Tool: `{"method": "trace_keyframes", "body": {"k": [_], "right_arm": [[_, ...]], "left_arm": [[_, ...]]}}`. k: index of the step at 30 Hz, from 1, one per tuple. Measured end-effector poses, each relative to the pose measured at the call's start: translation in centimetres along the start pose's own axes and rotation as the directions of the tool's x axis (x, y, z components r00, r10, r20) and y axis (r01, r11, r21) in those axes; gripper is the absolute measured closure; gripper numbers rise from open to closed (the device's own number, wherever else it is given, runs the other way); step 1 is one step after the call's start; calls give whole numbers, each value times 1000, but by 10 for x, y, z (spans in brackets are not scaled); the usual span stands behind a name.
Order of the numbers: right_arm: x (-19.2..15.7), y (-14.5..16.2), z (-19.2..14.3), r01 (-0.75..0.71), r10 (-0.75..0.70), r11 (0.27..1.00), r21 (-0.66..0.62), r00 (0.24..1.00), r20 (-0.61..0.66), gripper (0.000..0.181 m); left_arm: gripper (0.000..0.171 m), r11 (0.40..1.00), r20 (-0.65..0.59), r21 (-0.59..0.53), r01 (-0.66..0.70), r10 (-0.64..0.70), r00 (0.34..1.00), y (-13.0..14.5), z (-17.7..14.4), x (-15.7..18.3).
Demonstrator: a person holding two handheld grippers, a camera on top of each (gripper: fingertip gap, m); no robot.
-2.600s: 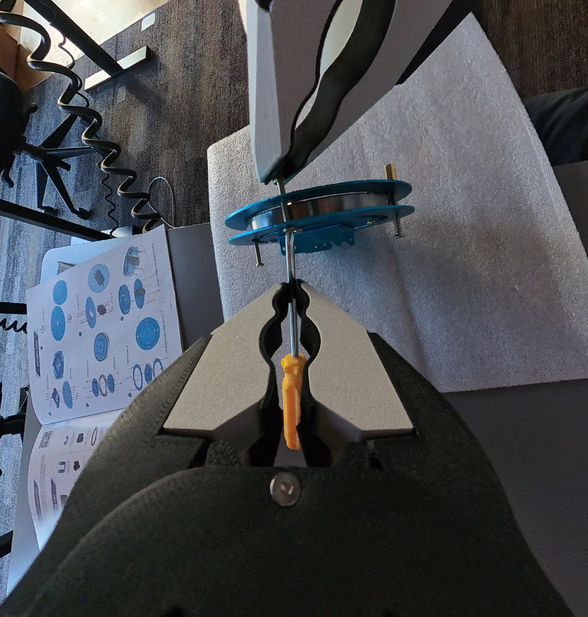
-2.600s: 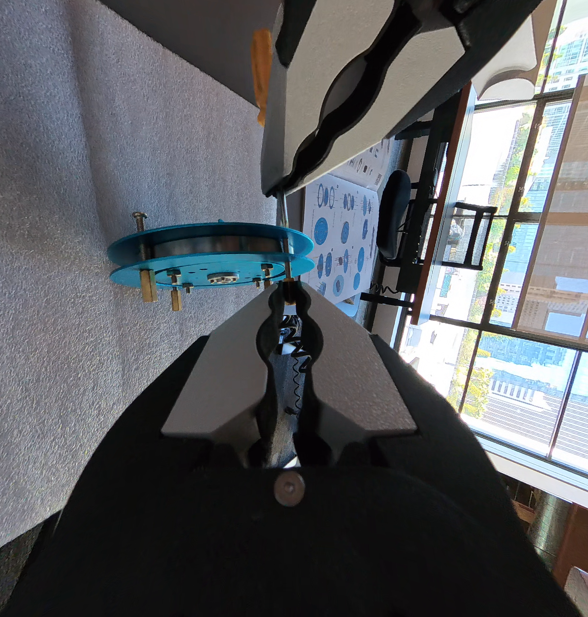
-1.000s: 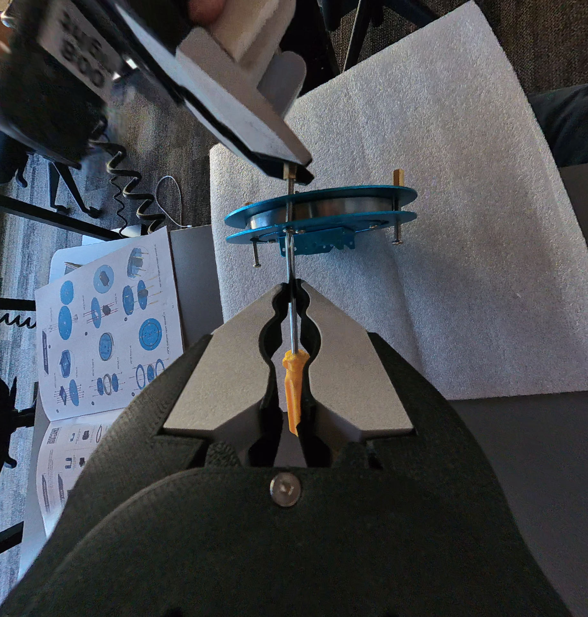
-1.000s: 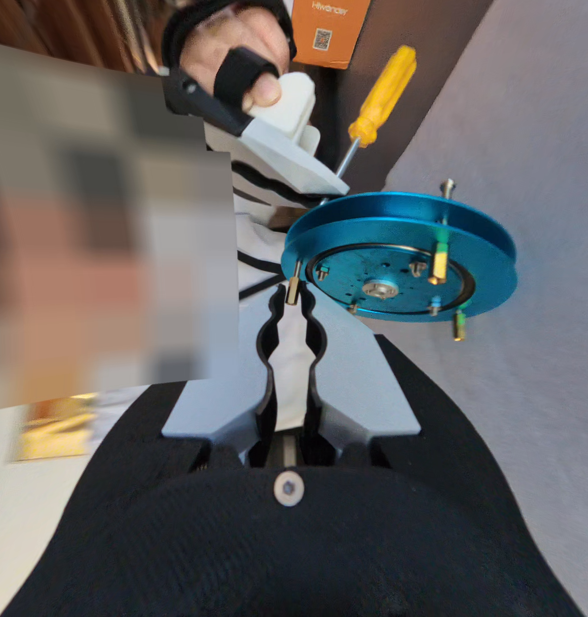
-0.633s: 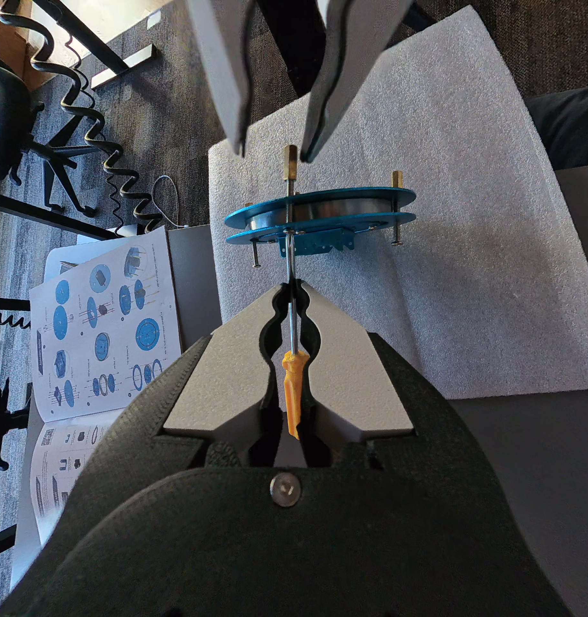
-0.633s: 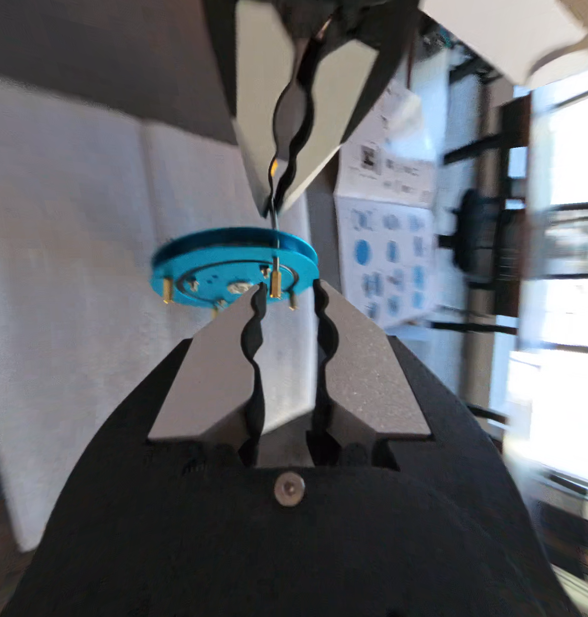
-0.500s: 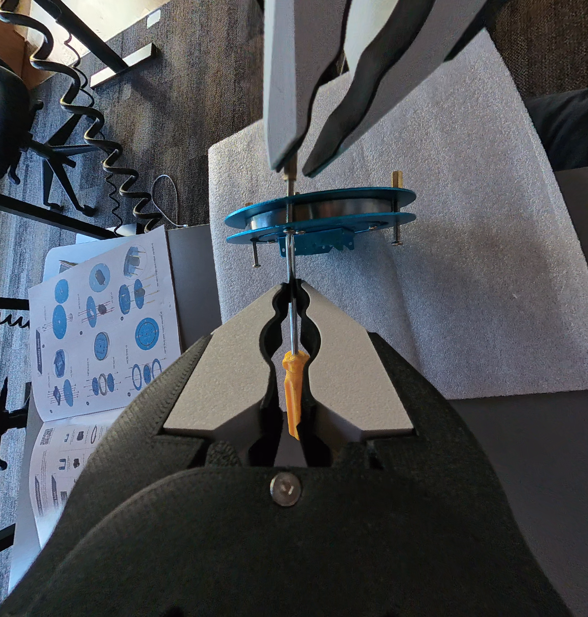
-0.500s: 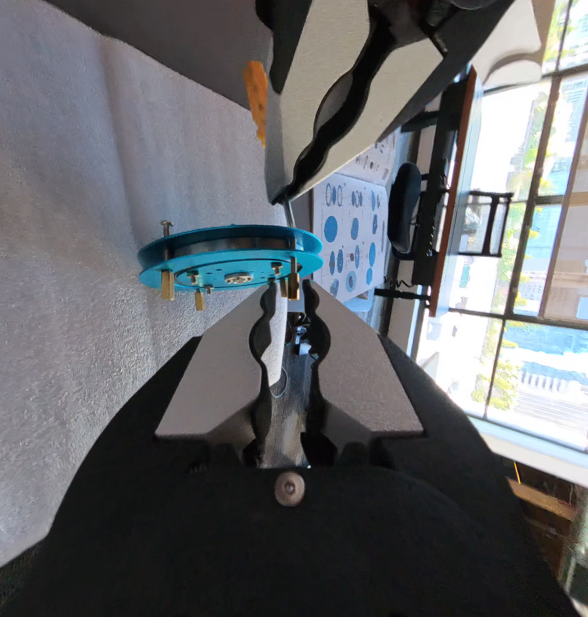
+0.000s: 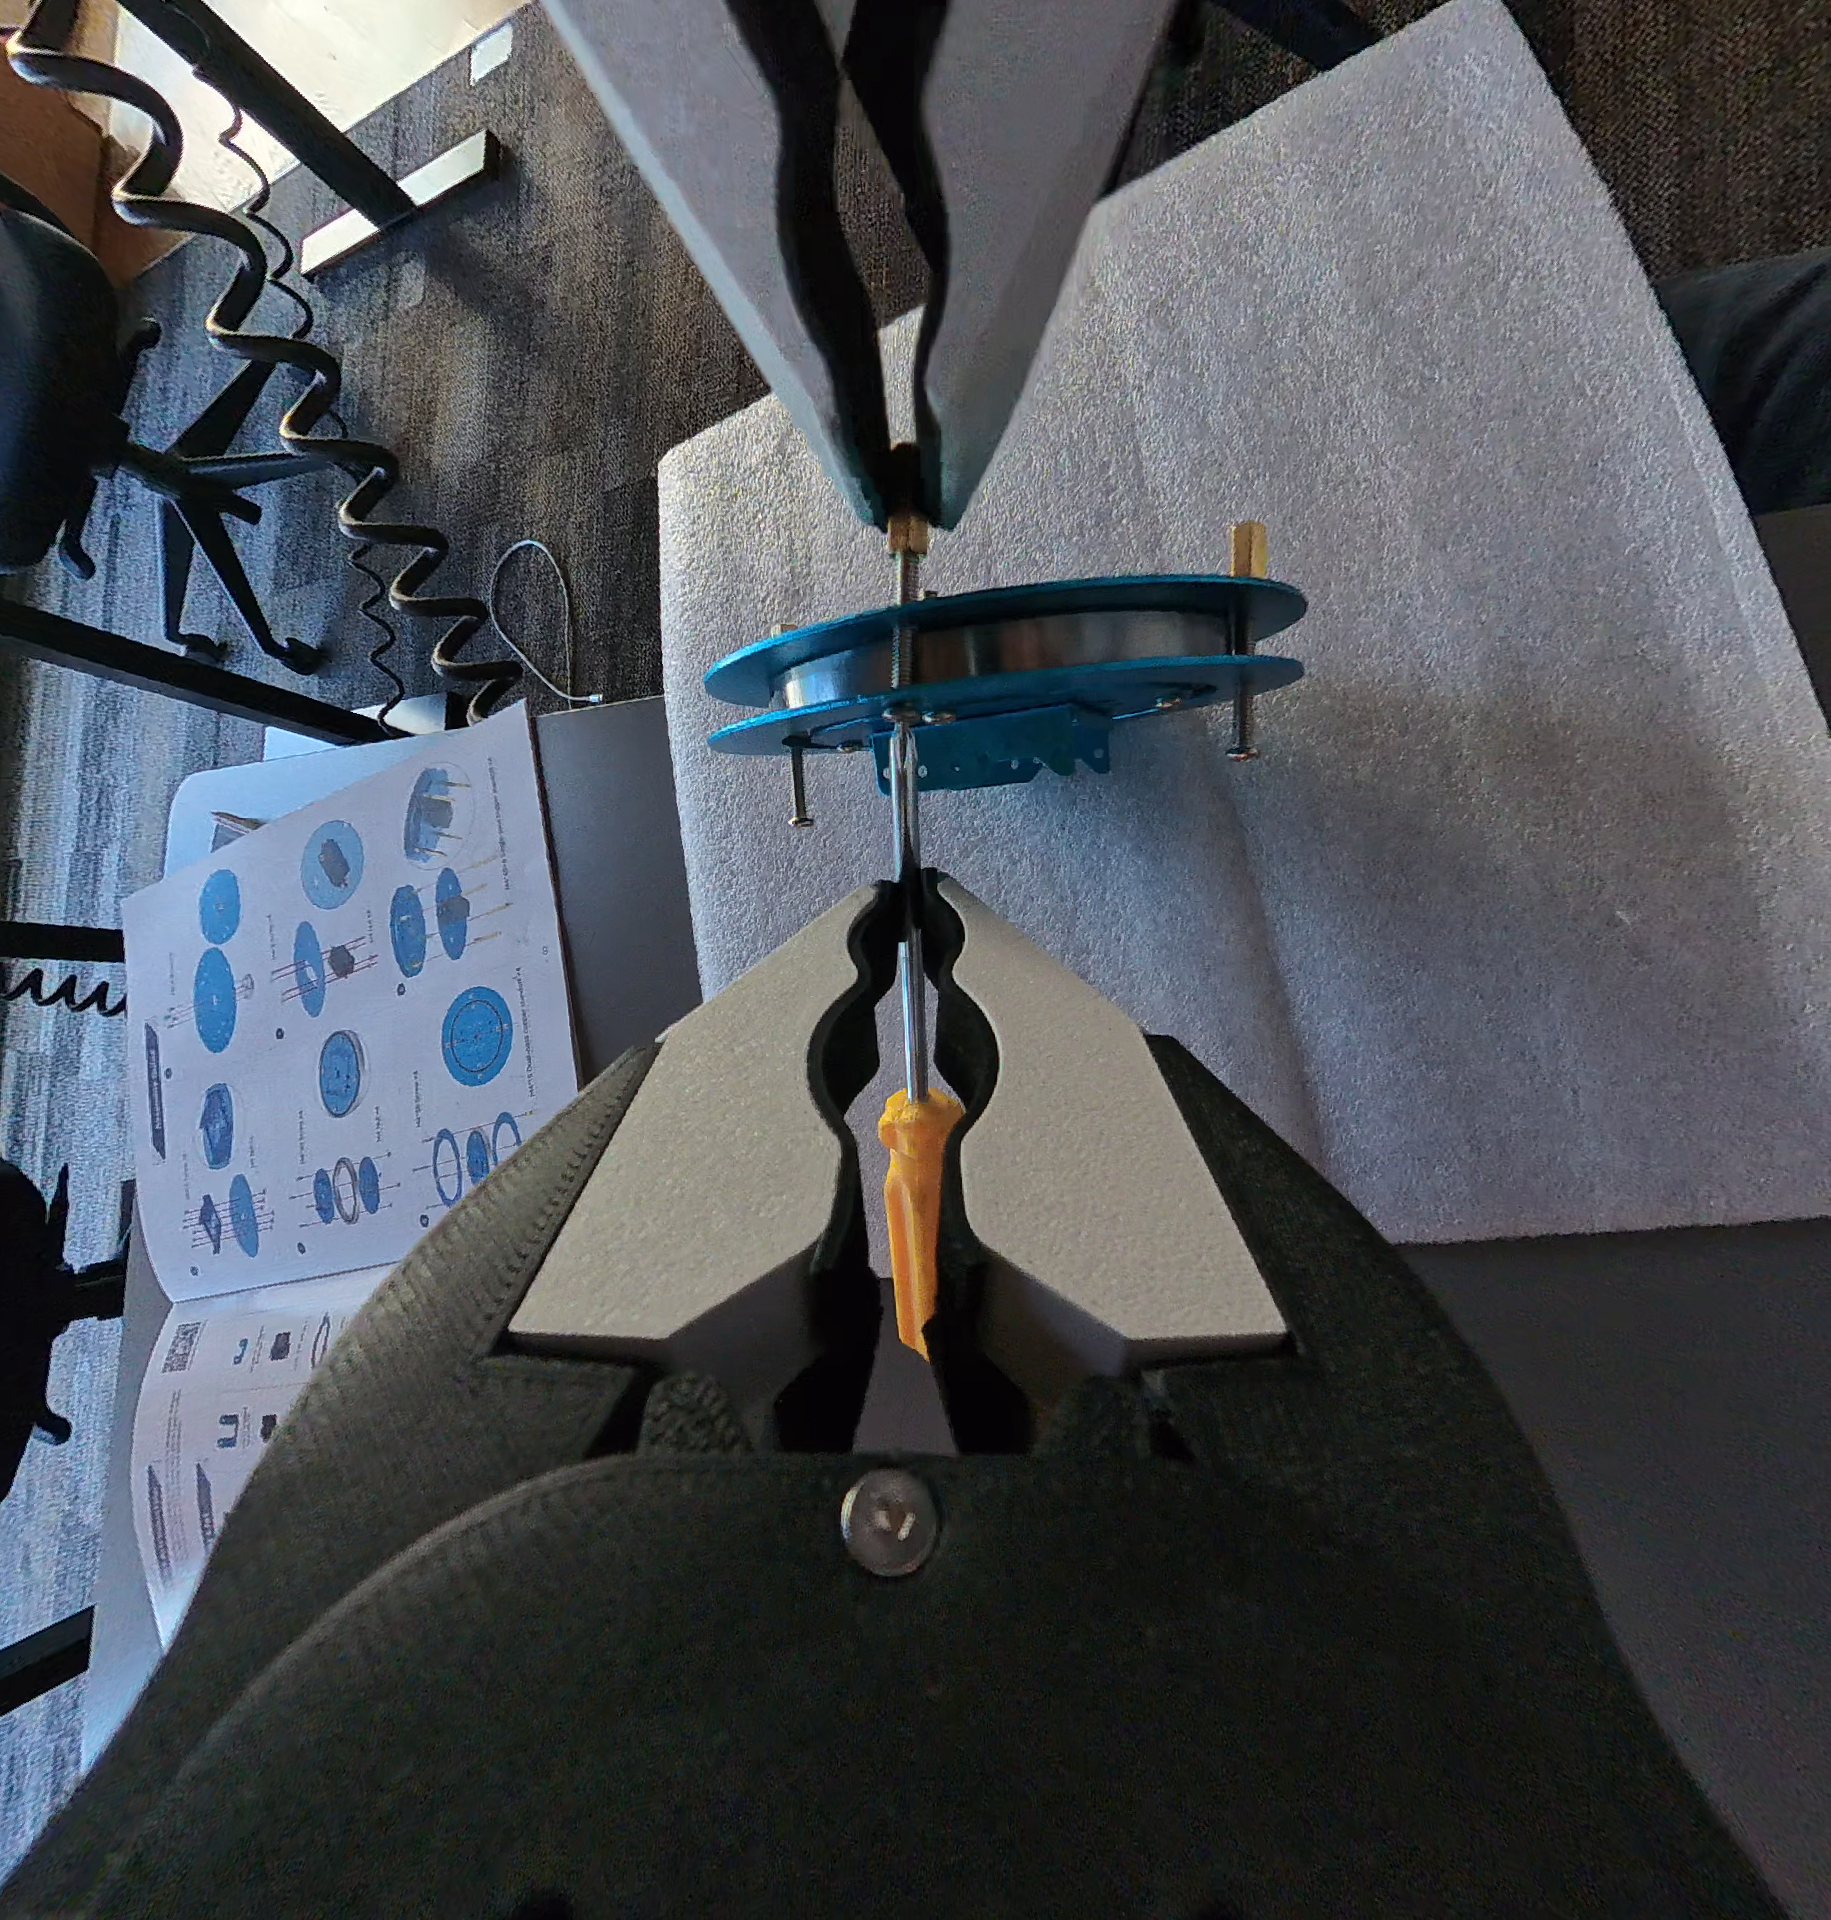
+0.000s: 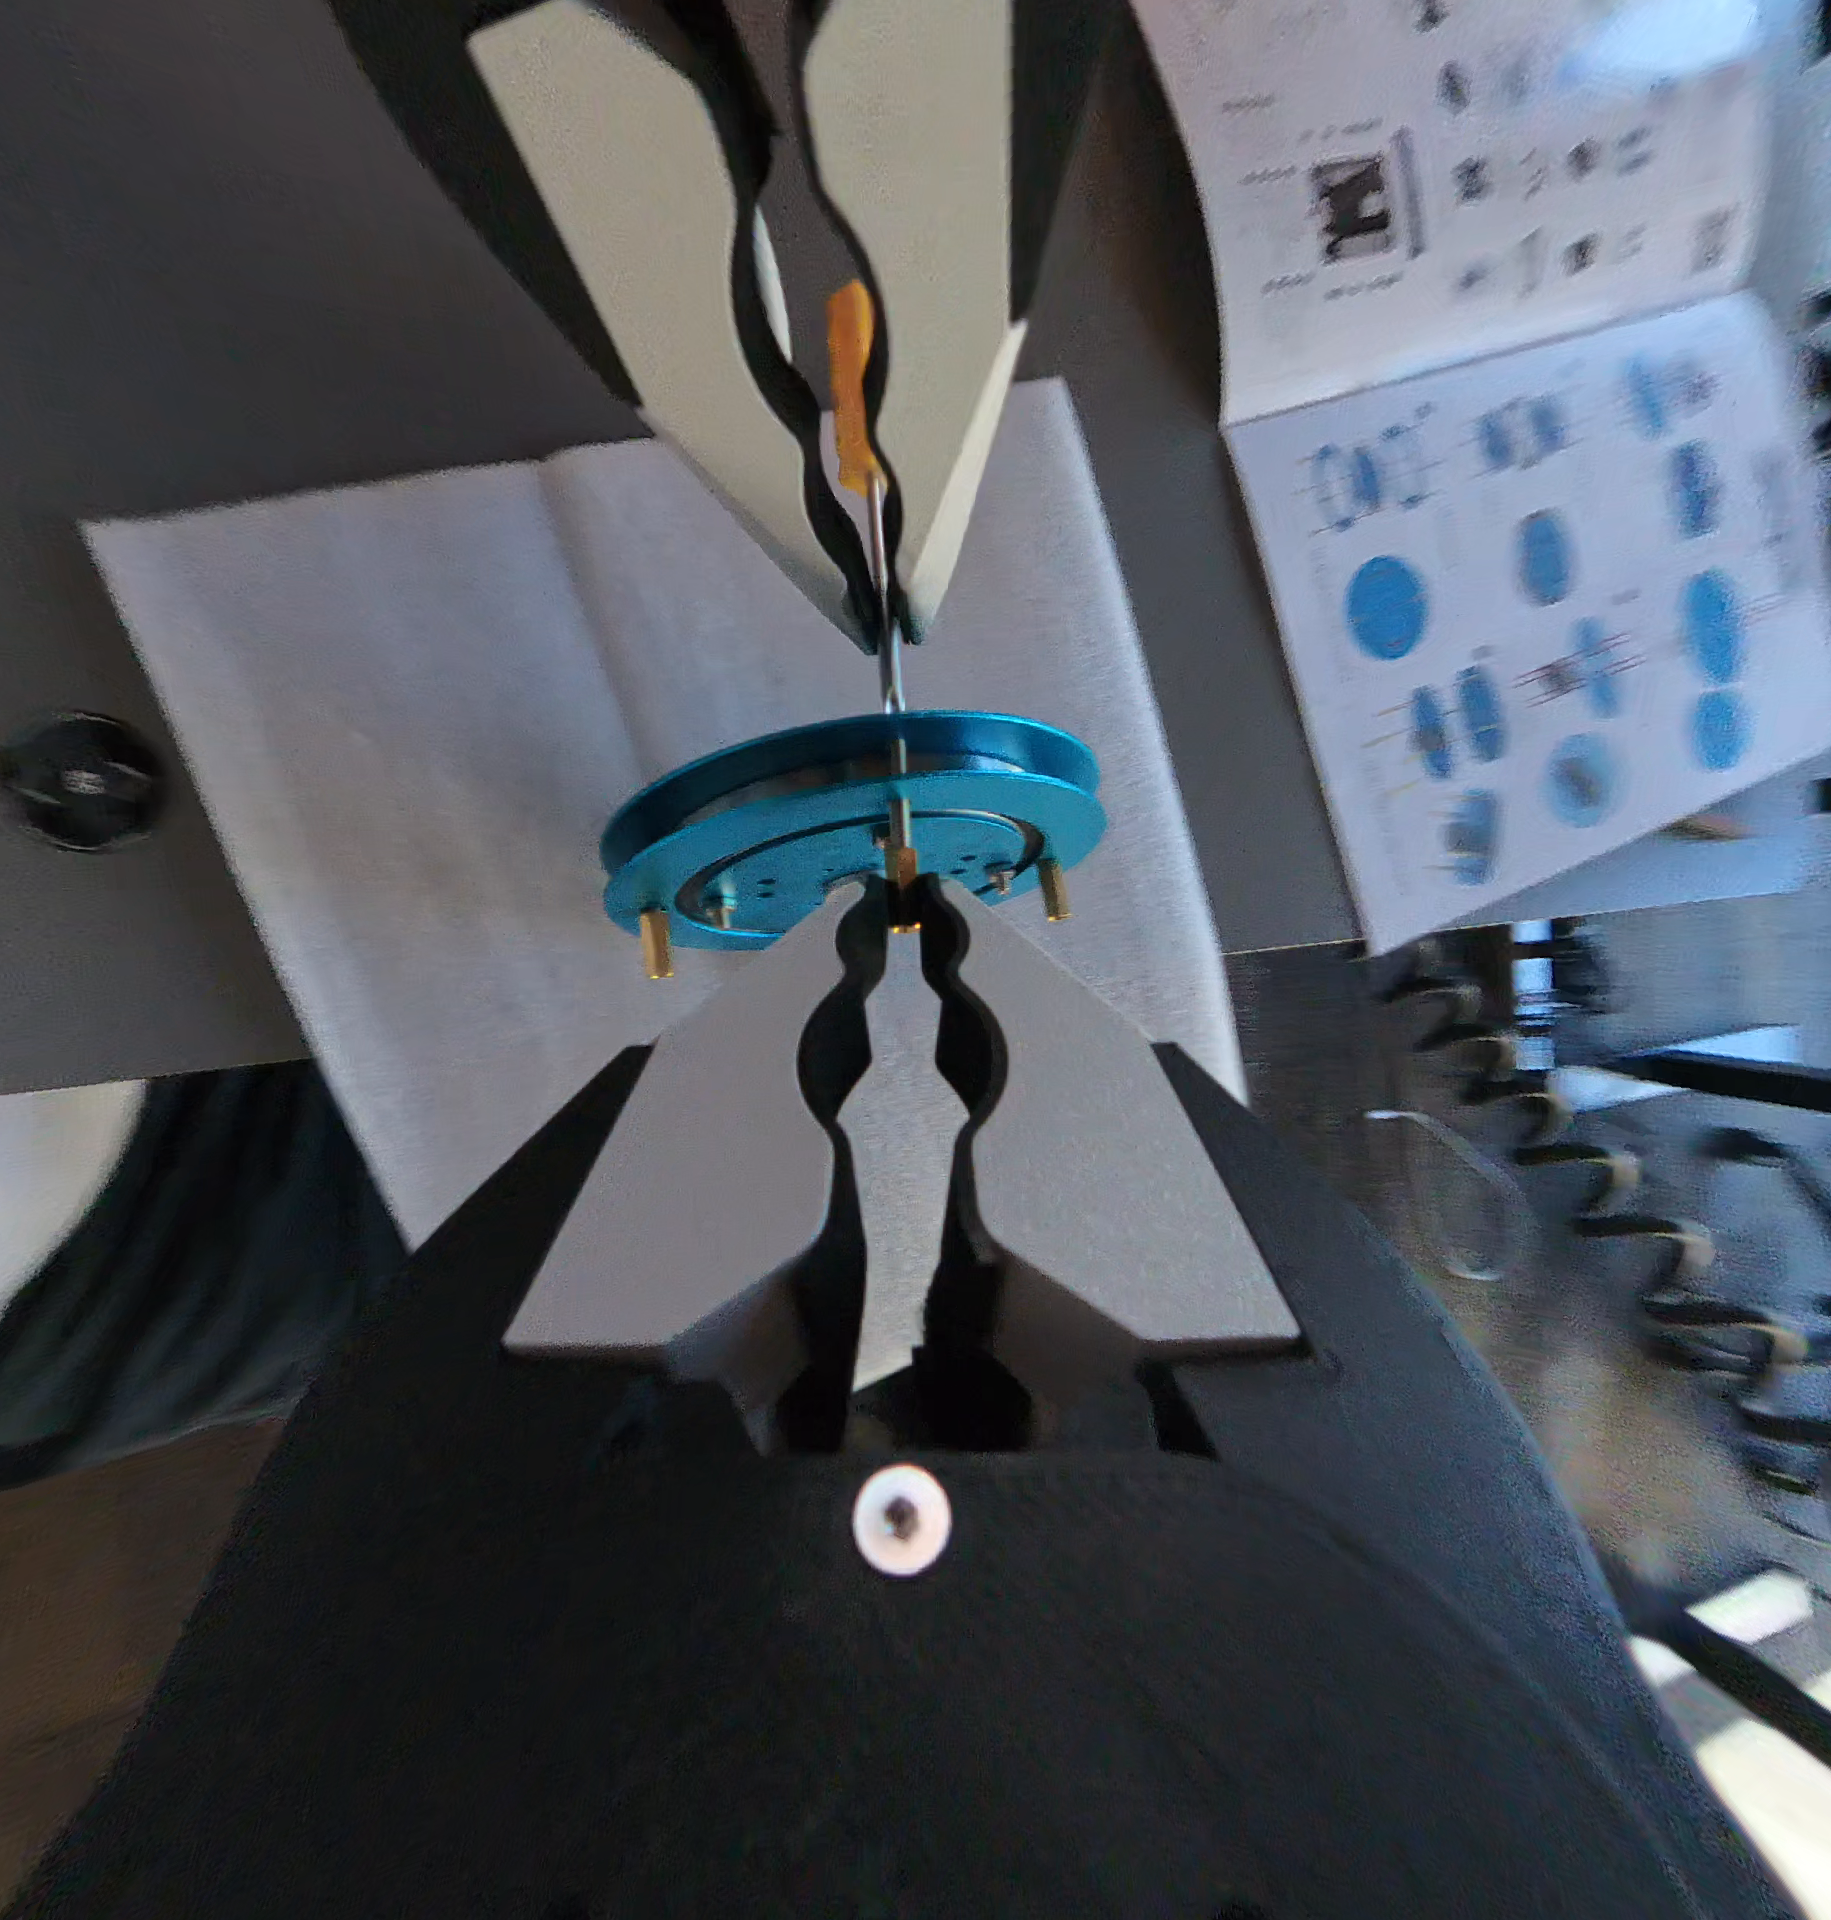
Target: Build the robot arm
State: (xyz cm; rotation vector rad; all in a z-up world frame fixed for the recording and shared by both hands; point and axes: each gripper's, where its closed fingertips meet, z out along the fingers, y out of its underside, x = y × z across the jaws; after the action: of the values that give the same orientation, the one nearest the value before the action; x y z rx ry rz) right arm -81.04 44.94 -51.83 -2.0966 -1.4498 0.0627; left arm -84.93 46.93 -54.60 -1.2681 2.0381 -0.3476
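Observation:
A blue two-disc wheel assembly hangs in the air above a white foam sheet, with screws and brass standoffs through it. My left gripper is shut on an orange-handled screwdriver, whose tip sits on a screw head under the lower disc. My right gripper comes from the opposite side and is shut on a brass standoff on the same screw. In the right wrist view, my right gripper pinches that standoff at the discs. The left gripper and screwdriver lie beyond.
An open instruction sheet with blue drawings lies left of the foam on the grey table, and also shows in the right wrist view. Coiled black cables and office chairs stand on the carpet. A black knob sits on the table. About 6 centimeters separates my left fingertips from my right. The black knob is about 20 centimeters from both grippers' fingertips.
My right gripper opened, then shut again on the brass standoff and has rolled about the screw axis. The left gripper and screwdriver have stayed in place.

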Motion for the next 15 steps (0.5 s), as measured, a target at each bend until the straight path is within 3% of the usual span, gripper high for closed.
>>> {"method": "trace_keyframes", "body": {"k": [3,6,10,15], "right_arm": [[-2,1,0,-125,128,992,-26,975,183,176],[-7,1,-2,-267,278,960,-86,874,398,176],[-8,-1,-3,-450,468,870,-201,629,621,177],[-8,-3,-5,-606,609,703,-372,241,756,177]], "left_arm": [[170,1000,2,0,-4,4,1000,-1,0,0],[170,1000,-5,3,-7,7,1000,-2,0,2],[170,1000,-4,0,-11,11,1000,-2,1,2],[170,1000,-10,4,-1,1,1000,-2,1,2]]}}
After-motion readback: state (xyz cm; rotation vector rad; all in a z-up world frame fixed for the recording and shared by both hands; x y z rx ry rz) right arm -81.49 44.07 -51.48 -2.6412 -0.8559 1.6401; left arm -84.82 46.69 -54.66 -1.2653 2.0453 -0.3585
